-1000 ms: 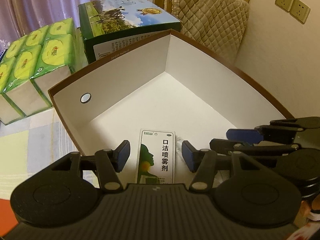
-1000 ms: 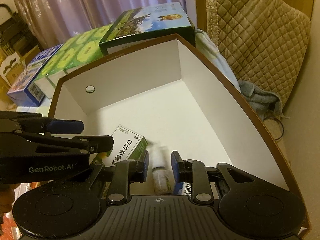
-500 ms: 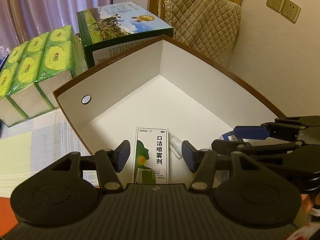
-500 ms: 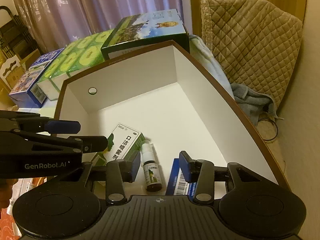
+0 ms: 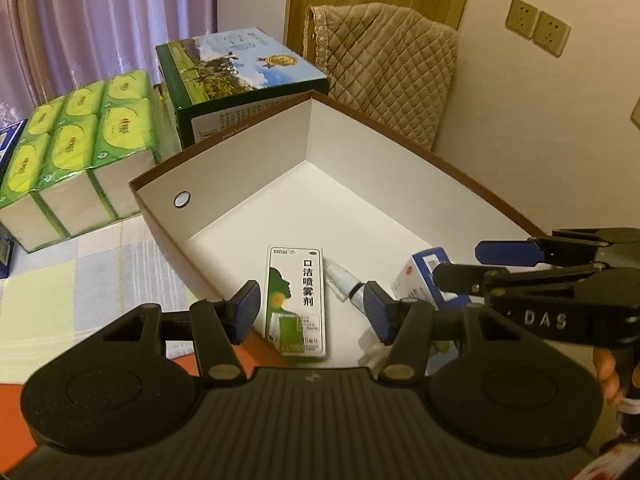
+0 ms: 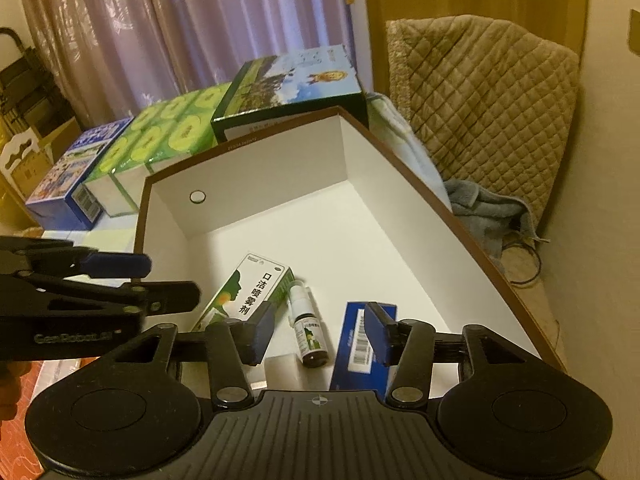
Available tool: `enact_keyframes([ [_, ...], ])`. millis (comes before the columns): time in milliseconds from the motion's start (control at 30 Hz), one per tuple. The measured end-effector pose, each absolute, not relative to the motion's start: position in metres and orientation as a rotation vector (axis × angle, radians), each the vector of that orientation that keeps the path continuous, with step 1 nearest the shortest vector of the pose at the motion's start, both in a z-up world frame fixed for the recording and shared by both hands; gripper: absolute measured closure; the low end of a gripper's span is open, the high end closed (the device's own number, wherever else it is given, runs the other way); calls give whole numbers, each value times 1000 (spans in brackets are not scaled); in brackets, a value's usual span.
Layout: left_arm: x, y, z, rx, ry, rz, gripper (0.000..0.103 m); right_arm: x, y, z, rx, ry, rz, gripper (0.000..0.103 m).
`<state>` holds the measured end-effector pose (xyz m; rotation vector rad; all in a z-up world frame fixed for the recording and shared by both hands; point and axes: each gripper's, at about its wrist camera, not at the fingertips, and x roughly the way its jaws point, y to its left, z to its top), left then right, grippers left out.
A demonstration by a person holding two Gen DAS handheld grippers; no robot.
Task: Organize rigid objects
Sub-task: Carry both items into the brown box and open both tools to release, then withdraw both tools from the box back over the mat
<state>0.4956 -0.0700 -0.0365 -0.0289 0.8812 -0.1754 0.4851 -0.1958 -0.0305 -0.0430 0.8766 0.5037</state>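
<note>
A brown-rimmed box with white walls (image 5: 248, 176) (image 6: 280, 184) holds three items on its floor. A green-and-white spray carton (image 5: 296, 300) (image 6: 248, 292) lies flat. Beside it lie a small spray bottle (image 5: 344, 282) (image 6: 310, 332) and a blue carton (image 5: 424, 276) (image 6: 356, 356). My left gripper (image 5: 311, 308) (image 6: 172, 280) hangs open above the spray carton, touching nothing. My right gripper (image 6: 320, 328) (image 5: 460, 262) hovers above the bottle. Its jaws are opening, and the pads are clear of the bottle.
Behind the box stand a green milk carton box (image 5: 240, 72) and packs of green tissues (image 5: 80, 140). A blue box (image 6: 76, 176) sits further left. A quilted cover (image 5: 380, 68) and a grey cloth (image 6: 484, 208) lie on the right. A checked cloth (image 5: 80, 280) covers the surface.
Both grippers have drawn back and up from the box. The right jaws have widened, and the bottle that was between them now lies free on the box floor.
</note>
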Motion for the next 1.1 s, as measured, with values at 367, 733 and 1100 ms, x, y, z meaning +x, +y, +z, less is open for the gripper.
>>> enact_keyframes([
  [367,420,-32,-7,-50,810,-146,50,425,-205,-4,32,822,489,55],
  [733,339,21,2,-84,800,-83,50,361,-186,6,46,818,530,55],
  [1100,278,61,-5,-112,831,-22,50,306,-147,-6,6,850,617,54],
])
